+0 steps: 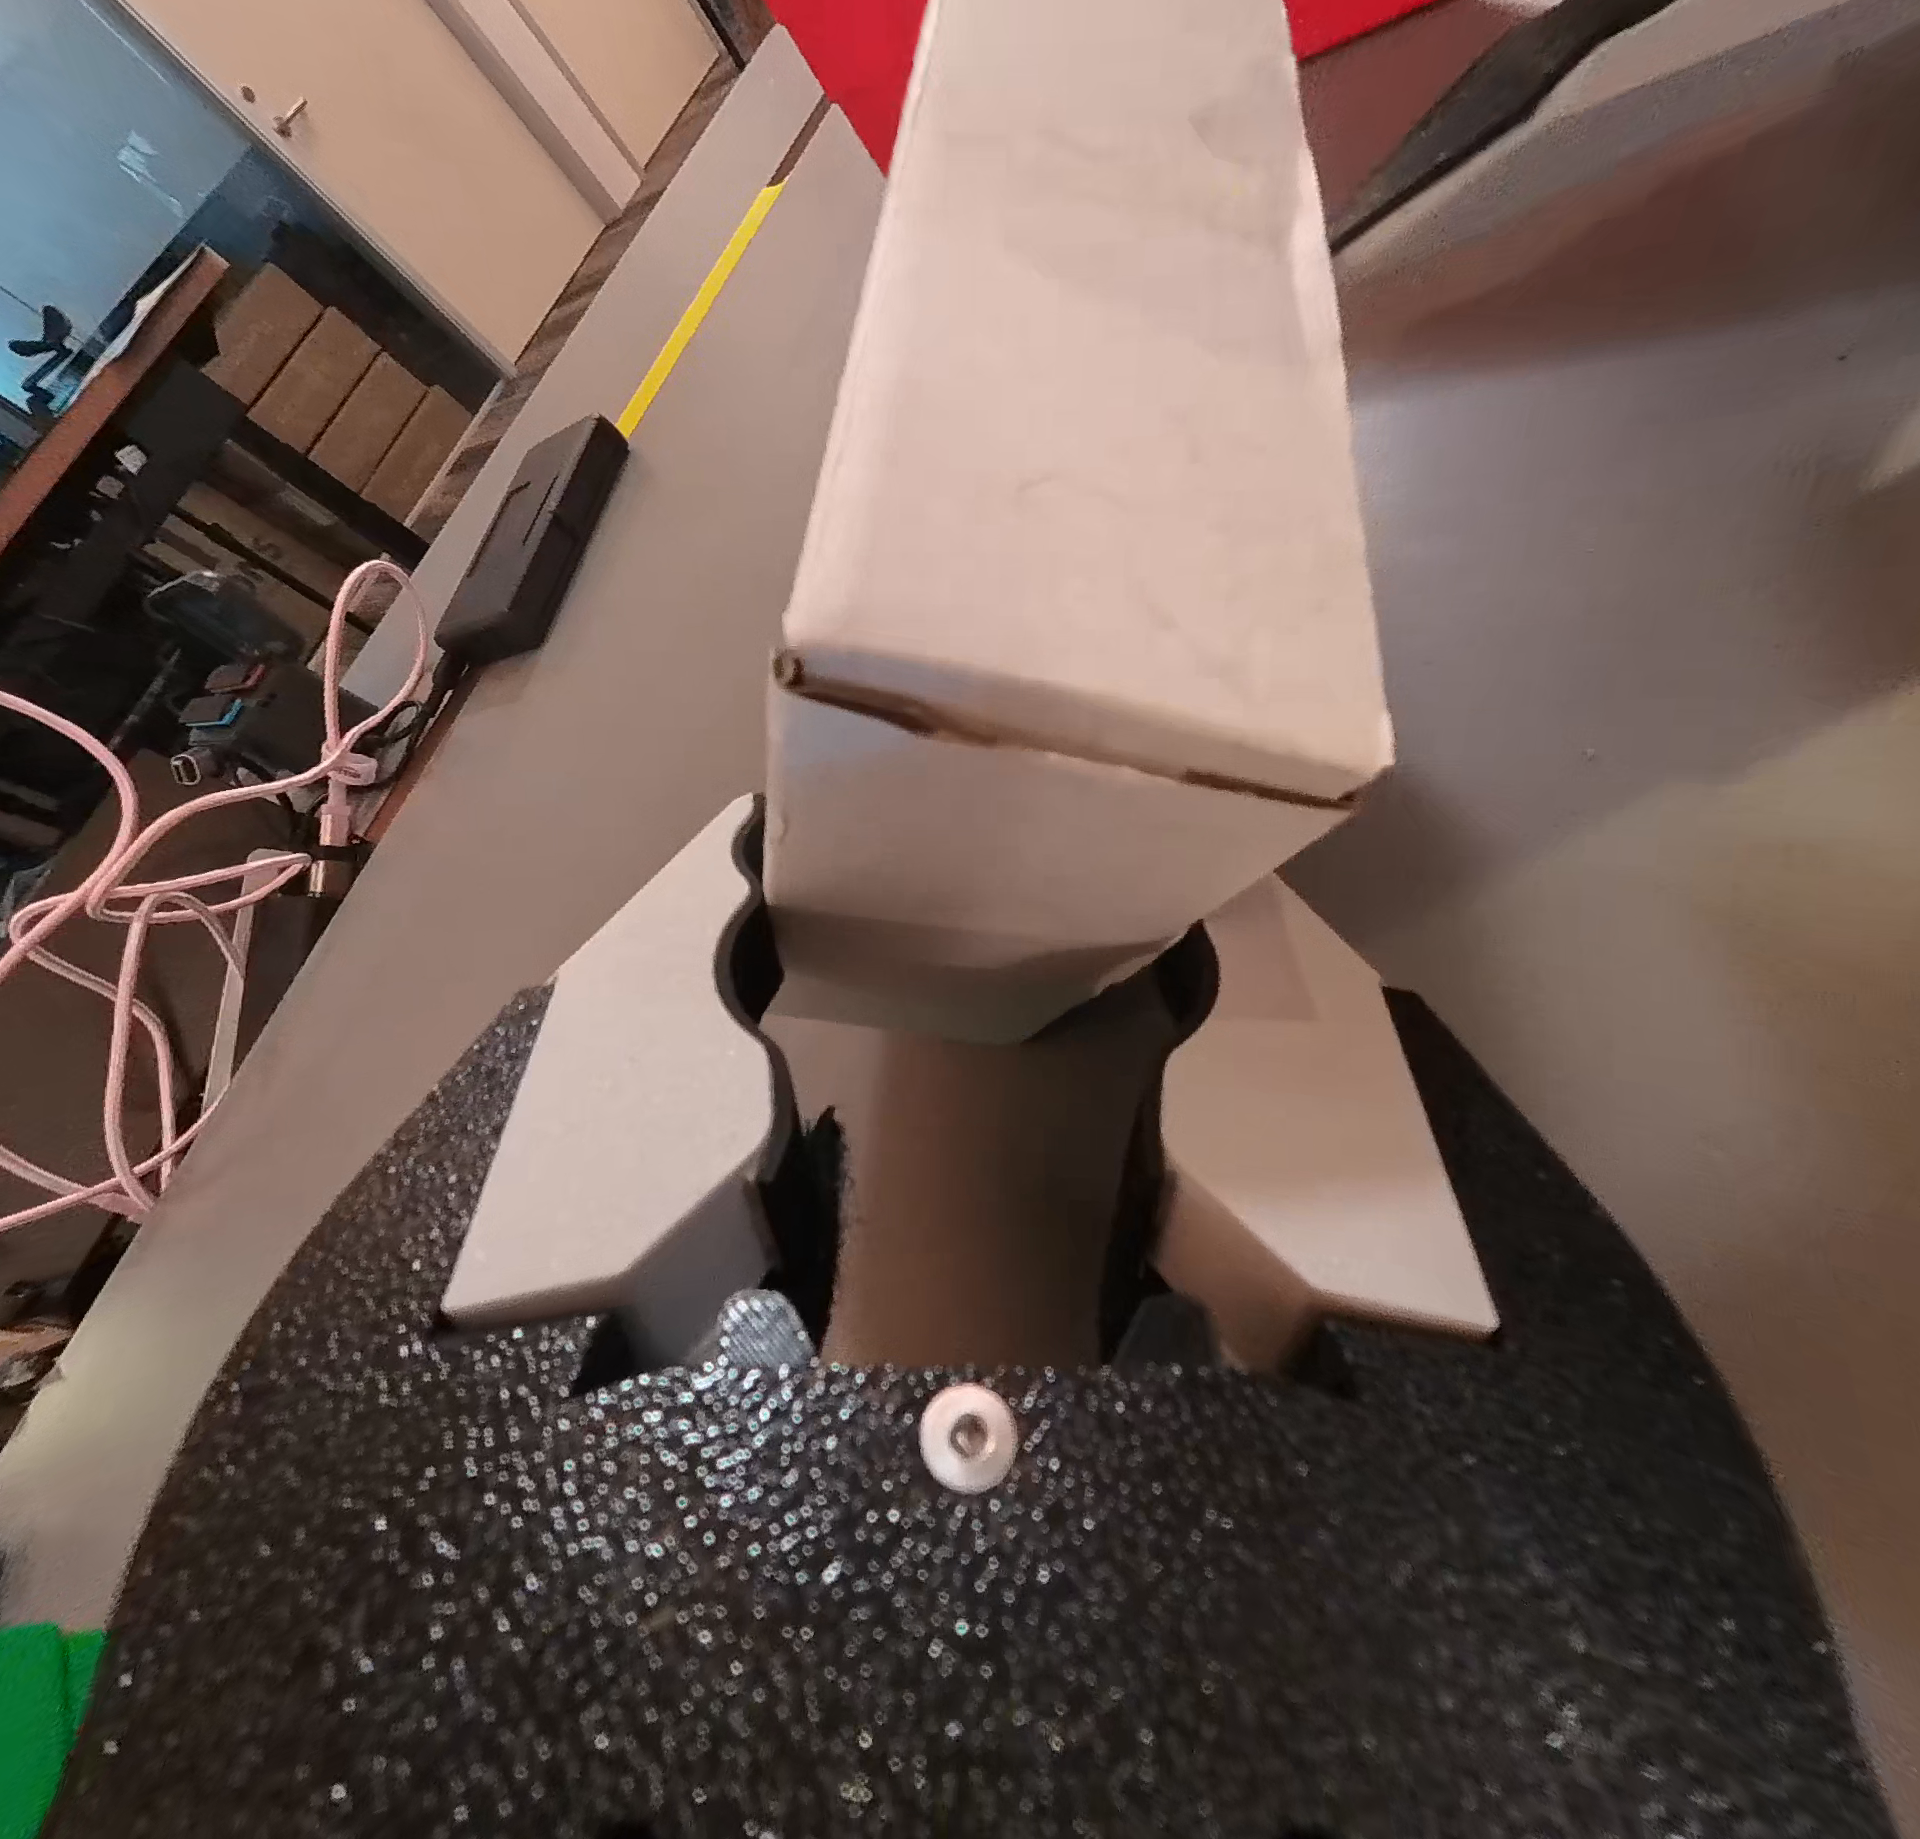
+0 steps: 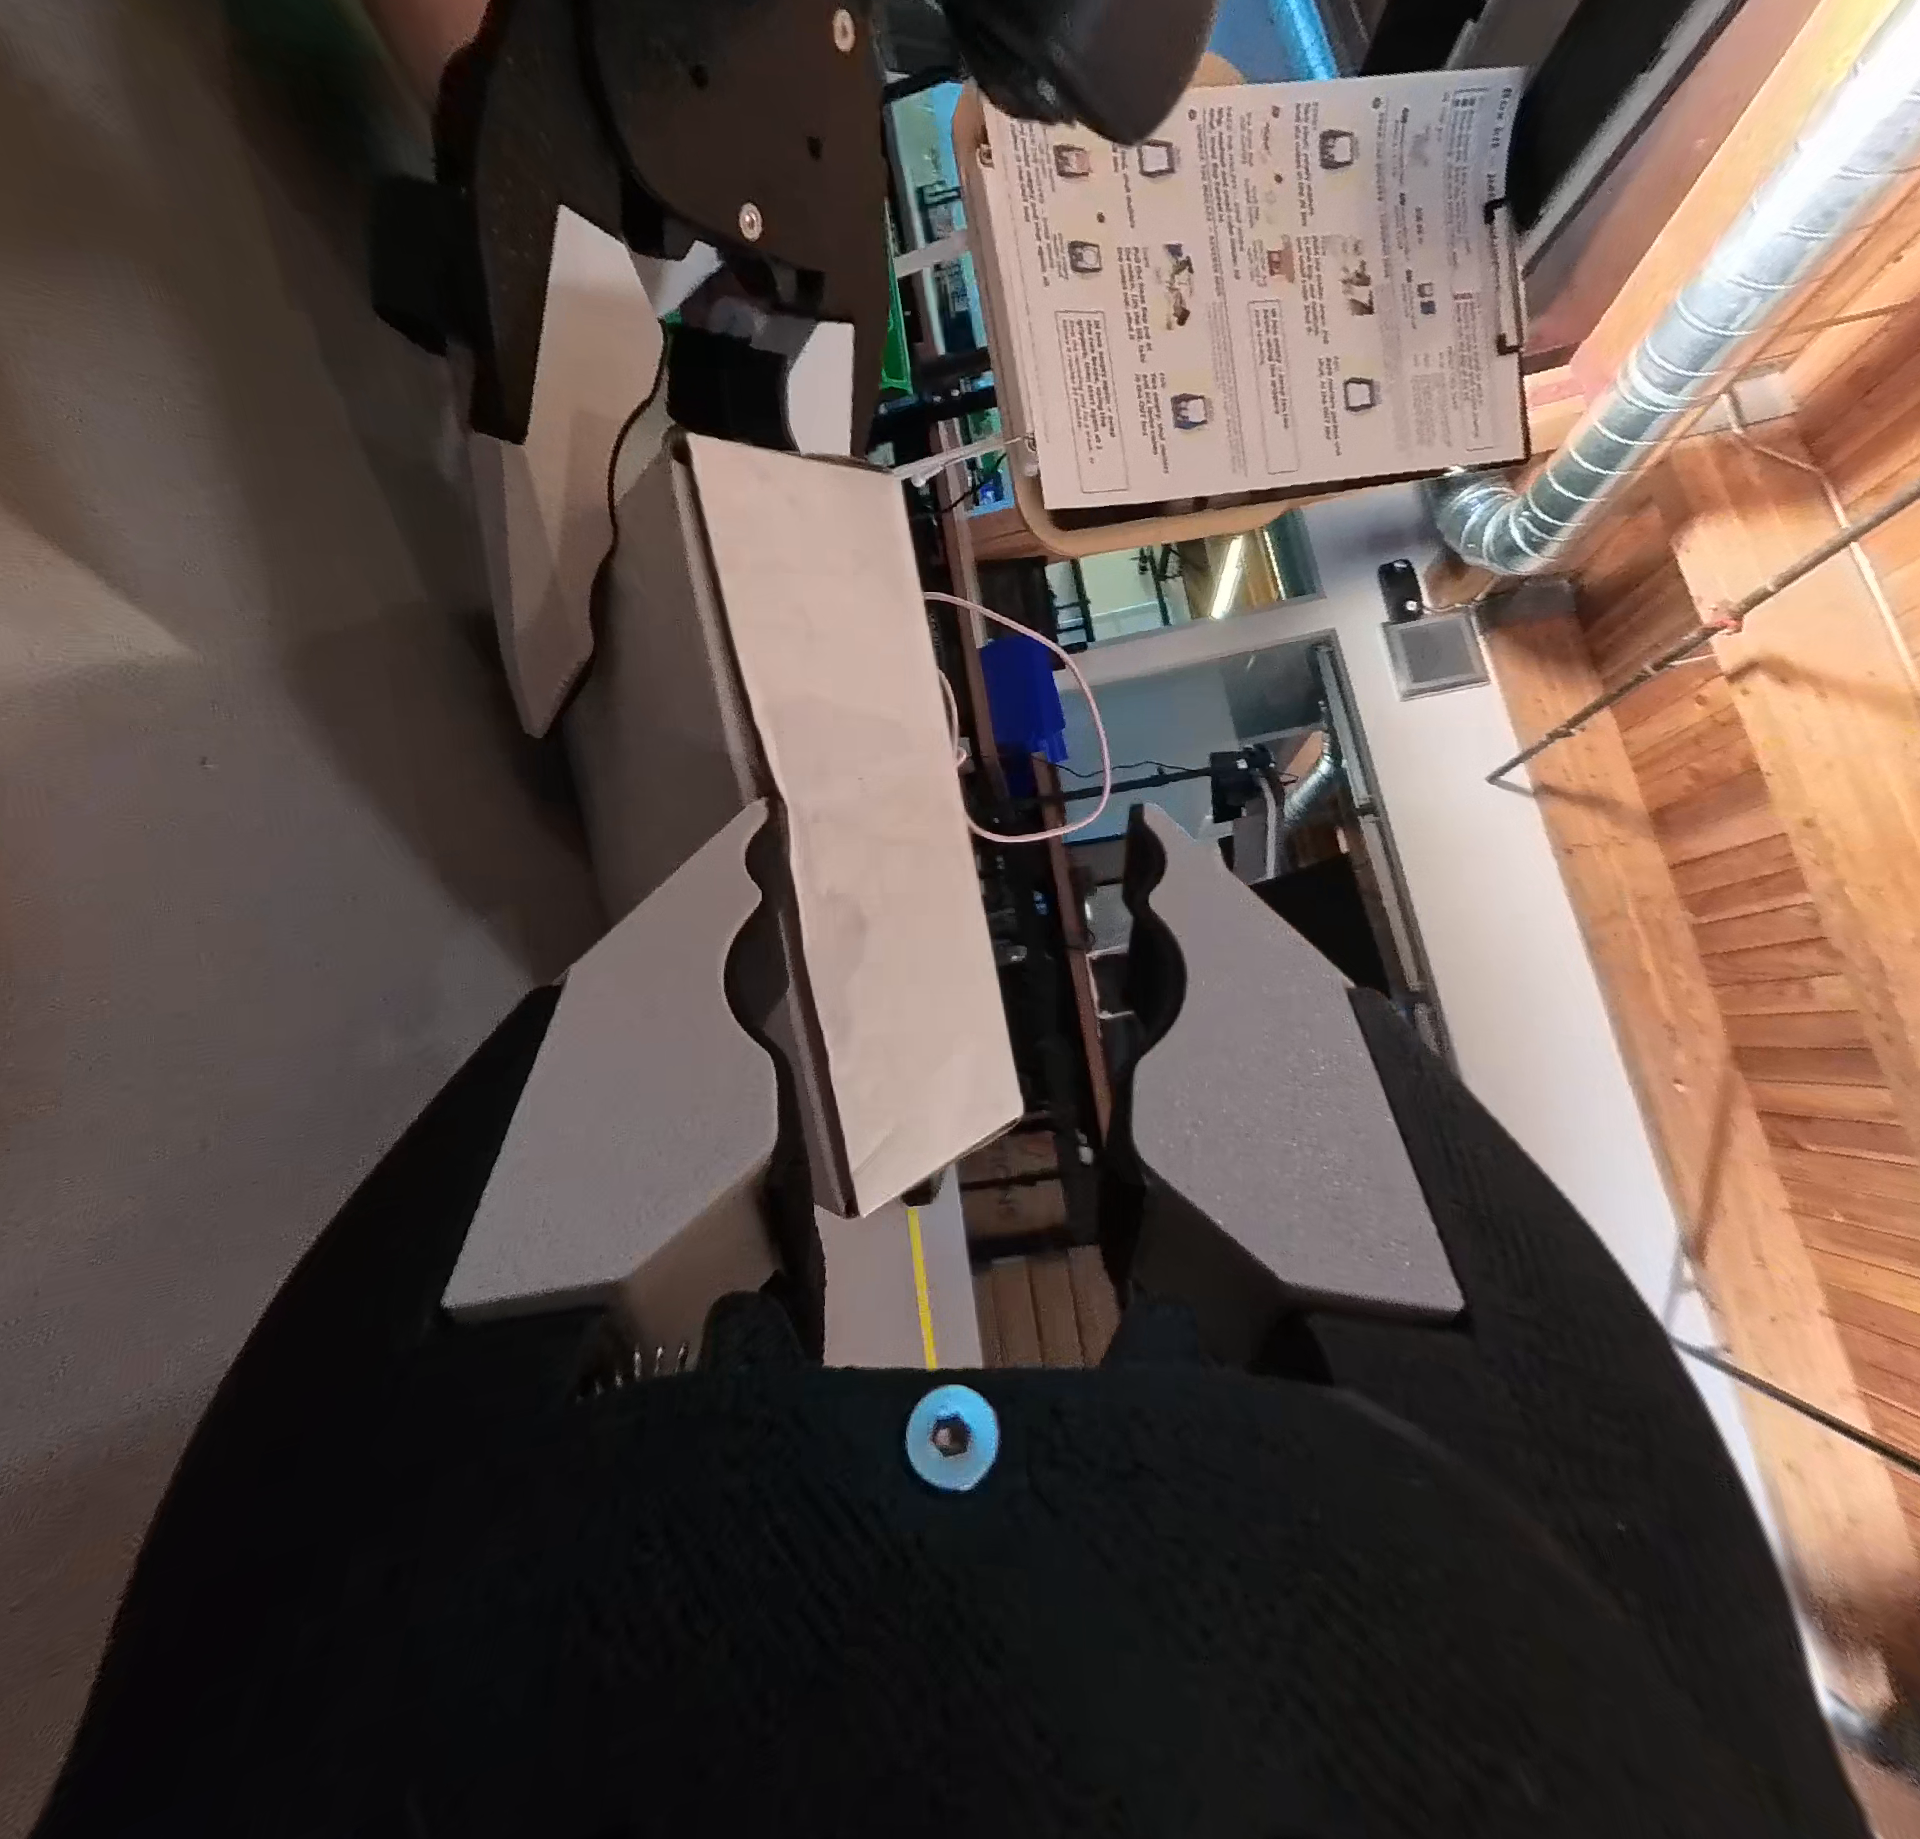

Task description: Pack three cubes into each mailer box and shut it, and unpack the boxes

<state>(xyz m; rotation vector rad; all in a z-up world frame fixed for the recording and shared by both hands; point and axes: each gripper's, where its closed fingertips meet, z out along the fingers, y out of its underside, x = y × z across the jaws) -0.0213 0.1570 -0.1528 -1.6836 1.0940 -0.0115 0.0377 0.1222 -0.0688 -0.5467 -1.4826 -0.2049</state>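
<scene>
A closed white mailer box [image 1: 1091,387] lies lengthwise between my left gripper's [image 1: 1013,854] fingers, over the grey table [image 1: 582,802]. Both pads press on the box's near end, so the left gripper is shut on it. In the right wrist view the same box [image 2: 862,802] stands between my right gripper's [image 2: 951,818] fingers. Its left finger [image 2: 665,1010] touches the box's side. Its right finger [image 2: 1247,1010] stands clear of the box with background showing between, so the right gripper is open. The left gripper's finger [image 2: 551,563] shows at the box's far end.
A black adapter [image 1: 540,532] with pink cables [image 1: 156,854] lies at the table's left edge, beside a yellow tape strip [image 1: 707,303]. A red sheet [image 1: 862,2] lies beyond the box. A clipboard with a printed sheet [image 2: 1247,283] hangs behind.
</scene>
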